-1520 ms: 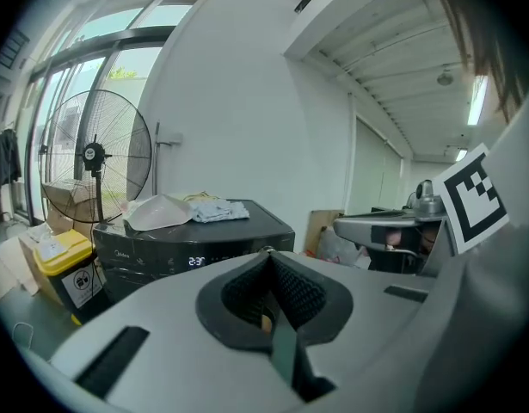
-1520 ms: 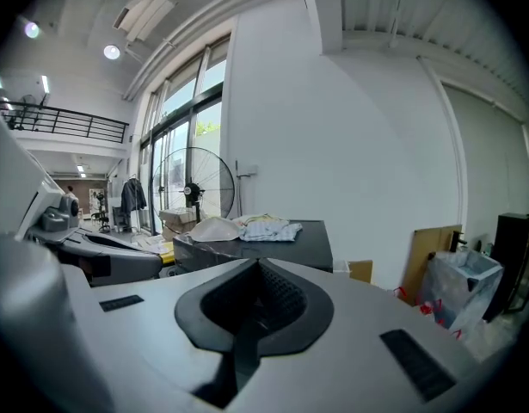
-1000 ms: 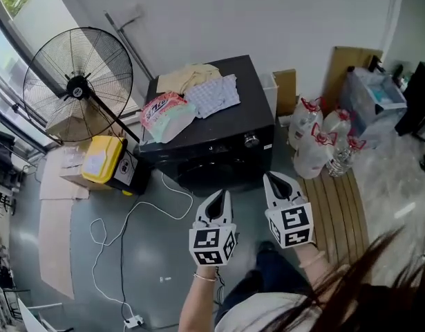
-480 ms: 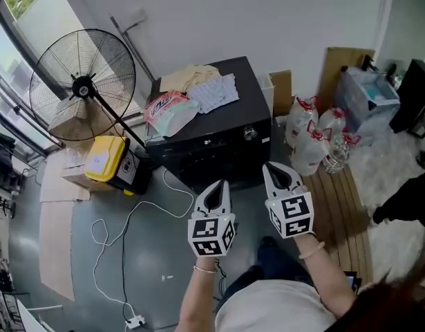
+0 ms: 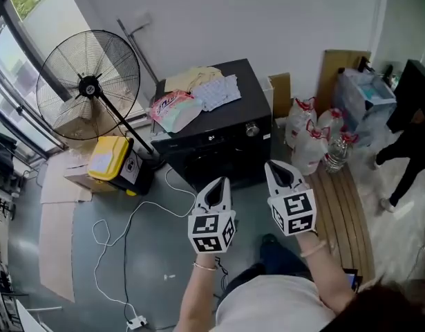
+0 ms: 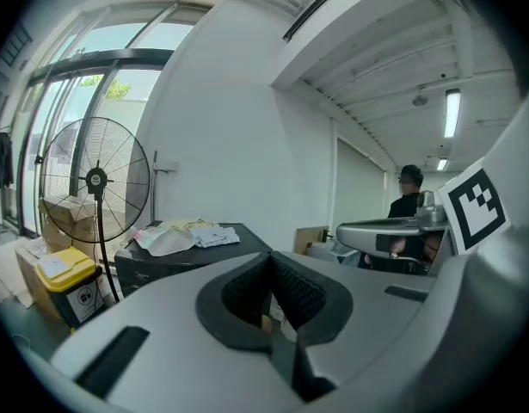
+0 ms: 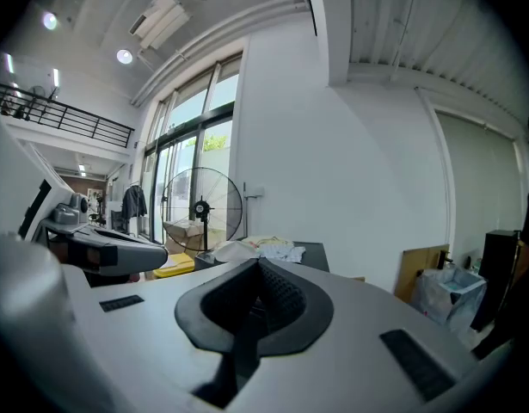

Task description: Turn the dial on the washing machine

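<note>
The dial [image 5: 252, 128] sits at the right end of the washing machine [image 5: 250, 92] front panel. The left gripper [image 5: 218, 185] and the right gripper [image 5: 278, 170] hover in front of the machine, clear of it. Both sets of jaws are fully closed and empty. The dial lies ahead of the jaws, nearer the right gripper.

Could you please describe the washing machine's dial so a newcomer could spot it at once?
Find the black washing machine beside the standing fan. On its front control strip, near the right end, sits the dial: the only round silver knob there.
</note>
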